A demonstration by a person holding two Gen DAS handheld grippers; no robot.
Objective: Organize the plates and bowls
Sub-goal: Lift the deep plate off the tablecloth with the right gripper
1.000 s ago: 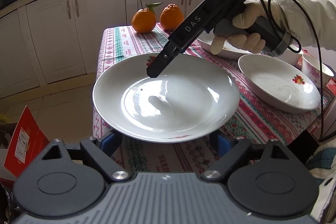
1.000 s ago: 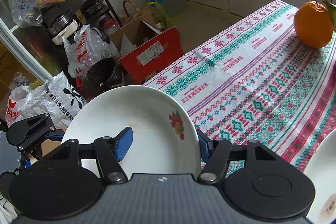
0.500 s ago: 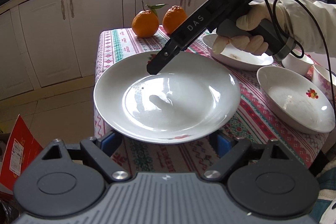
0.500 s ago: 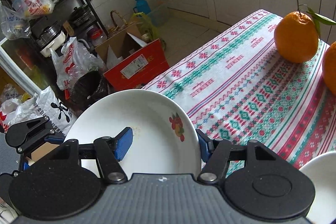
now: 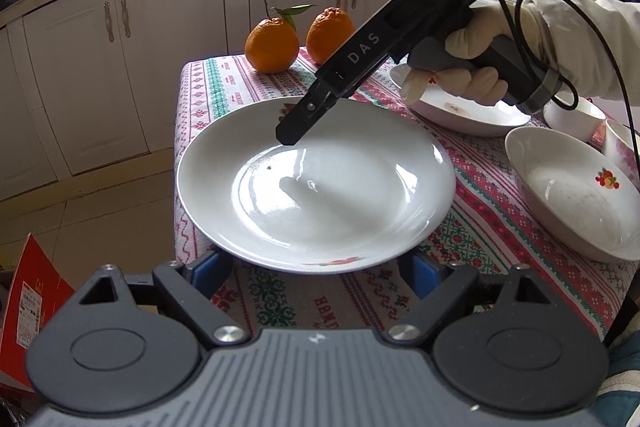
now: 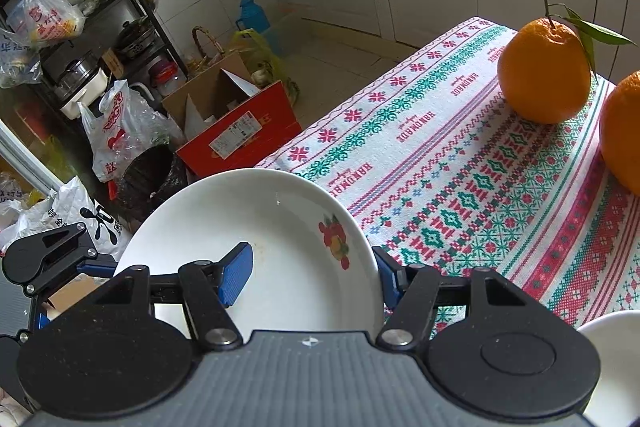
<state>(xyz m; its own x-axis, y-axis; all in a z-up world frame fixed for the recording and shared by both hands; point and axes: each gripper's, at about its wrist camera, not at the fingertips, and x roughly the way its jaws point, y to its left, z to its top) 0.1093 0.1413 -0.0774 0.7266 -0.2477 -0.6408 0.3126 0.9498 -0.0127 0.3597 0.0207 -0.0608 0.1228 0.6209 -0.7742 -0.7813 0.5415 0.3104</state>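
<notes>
The left gripper [image 5: 316, 267] stands wide, its blue pads under the near rim of the white plate [image 5: 316, 187] at about 6 o'clock; whether they press it cannot be told. The right gripper [image 6: 312, 269] clamps the plate's far rim at 12 o'clock, one pad inside the dish and one outside, near the fruit print; a gloved hand [image 5: 460, 75] holds it. The plate hangs over the table's corner. At 3 o'clock a bowl [image 5: 572, 195] sits on the tablecloth [image 6: 460, 167]. Beyond, another plate [image 5: 464, 111], then two oranges [image 5: 272, 45] at 12 o'clock.
</notes>
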